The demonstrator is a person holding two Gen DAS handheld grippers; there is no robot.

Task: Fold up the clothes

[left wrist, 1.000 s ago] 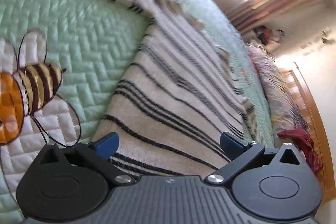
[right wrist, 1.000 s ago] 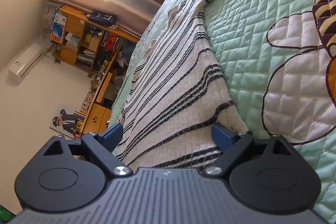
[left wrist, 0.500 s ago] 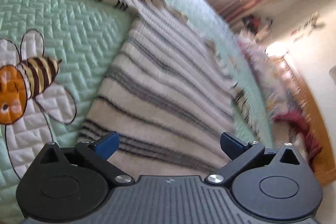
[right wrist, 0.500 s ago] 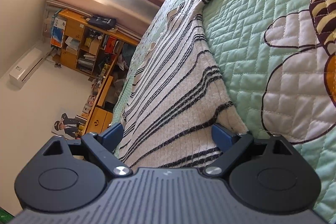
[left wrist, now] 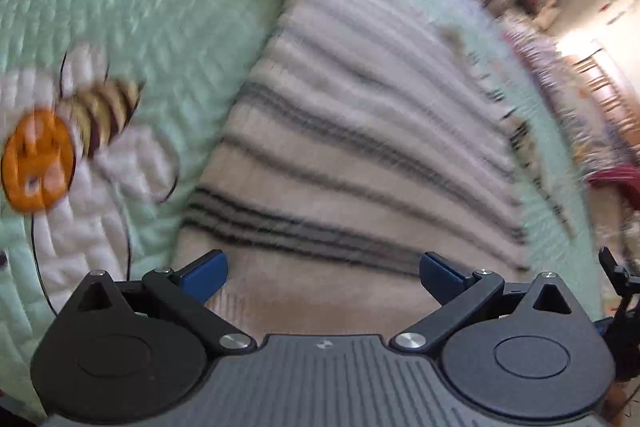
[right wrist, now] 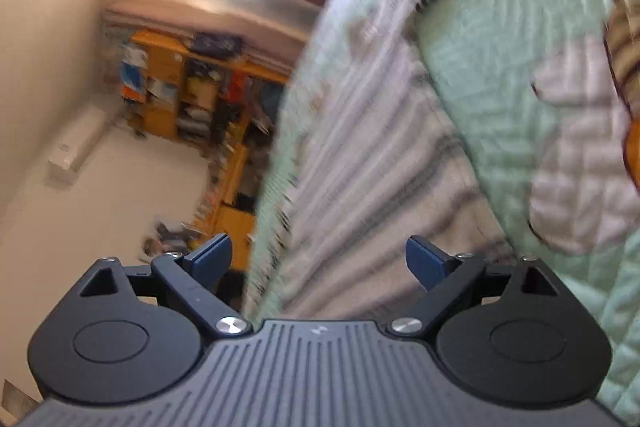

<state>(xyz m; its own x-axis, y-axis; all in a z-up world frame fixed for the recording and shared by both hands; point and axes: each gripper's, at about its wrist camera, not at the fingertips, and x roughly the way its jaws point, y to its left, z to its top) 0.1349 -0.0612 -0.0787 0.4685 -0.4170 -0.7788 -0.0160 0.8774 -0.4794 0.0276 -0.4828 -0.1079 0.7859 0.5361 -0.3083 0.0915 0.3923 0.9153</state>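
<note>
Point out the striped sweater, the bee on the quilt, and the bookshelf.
striped sweater [left wrist: 360, 155], left wrist view, middle of its body.
bee [left wrist: 96, 115], left wrist view, its striped abdomen.
bookshelf [right wrist: 188, 87], right wrist view, its middle shelves.

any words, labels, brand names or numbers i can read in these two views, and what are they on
None can be read.
Left gripper: a small pale mark on its ribbed body, a logo, not letters.
Right gripper: the same small mark, no text.
Bookshelf: coloured boxes and book spines, too blurred to read.
Wall unit: a dark spot that may be a label, too small to tell.
Striped sweater and bee quilt: pictures and stripes only.
</note>
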